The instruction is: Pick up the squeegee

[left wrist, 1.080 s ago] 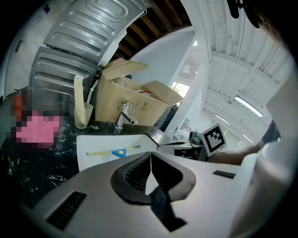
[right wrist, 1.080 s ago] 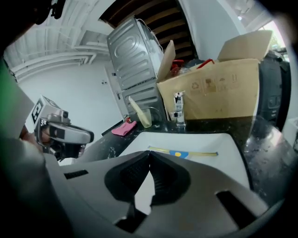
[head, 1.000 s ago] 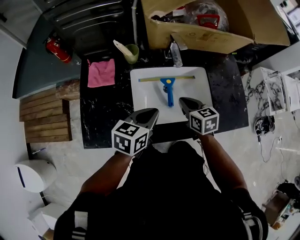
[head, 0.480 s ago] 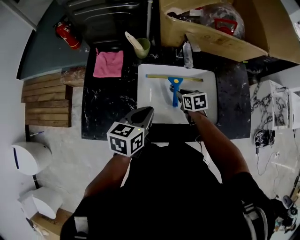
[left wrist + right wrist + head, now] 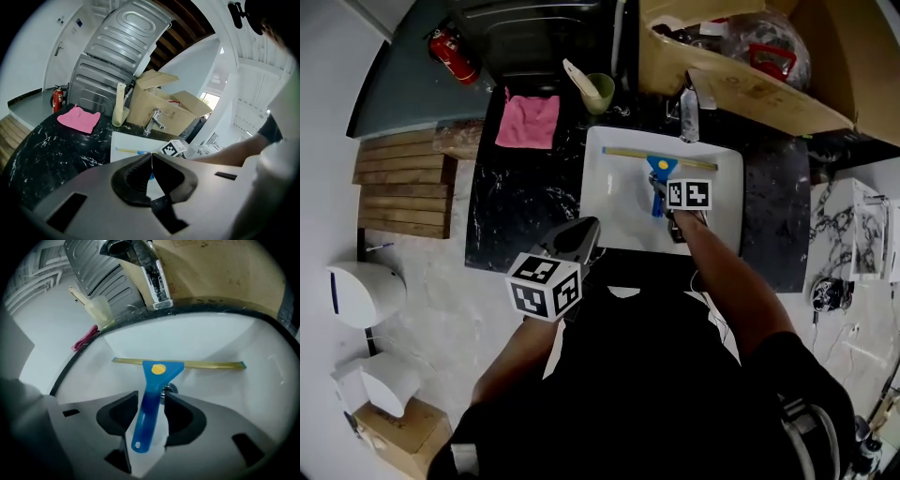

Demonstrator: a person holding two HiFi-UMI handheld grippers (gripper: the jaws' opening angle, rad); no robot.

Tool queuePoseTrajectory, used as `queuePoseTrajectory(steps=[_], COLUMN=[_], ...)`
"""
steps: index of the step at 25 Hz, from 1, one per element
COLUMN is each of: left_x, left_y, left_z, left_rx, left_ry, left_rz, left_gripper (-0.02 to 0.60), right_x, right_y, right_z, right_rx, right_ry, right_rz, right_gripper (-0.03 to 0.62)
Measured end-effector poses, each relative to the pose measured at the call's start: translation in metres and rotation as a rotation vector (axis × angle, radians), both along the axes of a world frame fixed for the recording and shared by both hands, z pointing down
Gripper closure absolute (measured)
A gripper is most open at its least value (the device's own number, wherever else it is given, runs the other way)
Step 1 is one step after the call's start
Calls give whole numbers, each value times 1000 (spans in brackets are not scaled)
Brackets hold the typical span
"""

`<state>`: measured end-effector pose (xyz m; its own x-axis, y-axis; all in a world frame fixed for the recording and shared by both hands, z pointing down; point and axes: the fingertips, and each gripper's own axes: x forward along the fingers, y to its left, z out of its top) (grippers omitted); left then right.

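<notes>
A blue-handled squeegee (image 5: 659, 167) with a yellowish blade lies flat in the white sink (image 5: 609, 197), handle toward me. My right gripper (image 5: 662, 199) reaches down into the basin. In the right gripper view its jaws are opening, and the squeegee handle (image 5: 152, 394) lies between the two fingers of the right gripper (image 5: 150, 398) without being clamped. My left gripper (image 5: 584, 232) hovers at the counter's front edge, left of the sink. The left gripper view shows this left gripper (image 5: 151, 155) shut with nothing in it.
The sink is set in a black marble counter (image 5: 525, 206). A faucet (image 5: 689, 112) and an open cardboard box (image 5: 750, 84) stand behind it. A pink cloth (image 5: 528, 120) and a green cup (image 5: 598, 92) holding a brush are at the back left. Wooden slats (image 5: 403, 183) lie further left.
My right gripper has dropped from above the sink's front down over the squeegee handle, and its jaws have gone from shut to open. The left gripper has drifted slightly back toward me.
</notes>
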<state>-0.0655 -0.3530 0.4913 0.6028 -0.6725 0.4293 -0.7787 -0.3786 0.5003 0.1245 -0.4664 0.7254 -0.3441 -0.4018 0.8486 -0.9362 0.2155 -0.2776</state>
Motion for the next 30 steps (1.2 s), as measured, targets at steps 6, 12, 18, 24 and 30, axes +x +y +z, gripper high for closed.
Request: queuePoseTrajectory(steps=[6,12,18,24,30], left_x=[-14,-25,-37,-44,-43], left_y=[11,18,24,25,28], left_z=[2,2,4,0,-2], left_rx=[-25,-43,-69,-70,-81], left_ry=[-27,-45,-57,-74,-75], left_rz=[-57,-102,-140,-161,-155], left_gripper=[565,565,565,565,565], right_x=[-7,-10,-12,-16,-20], right_y=[-10,-20,-28,-33,-32], right_z=[17,26,35,42,57], right_rx=[6,18,4,-9,-53], right_ry=[-7,-14,-5,-7,9], right_rz=[-16,-21,-8,-16,-7], right_gripper=[404,405,410,420,441])
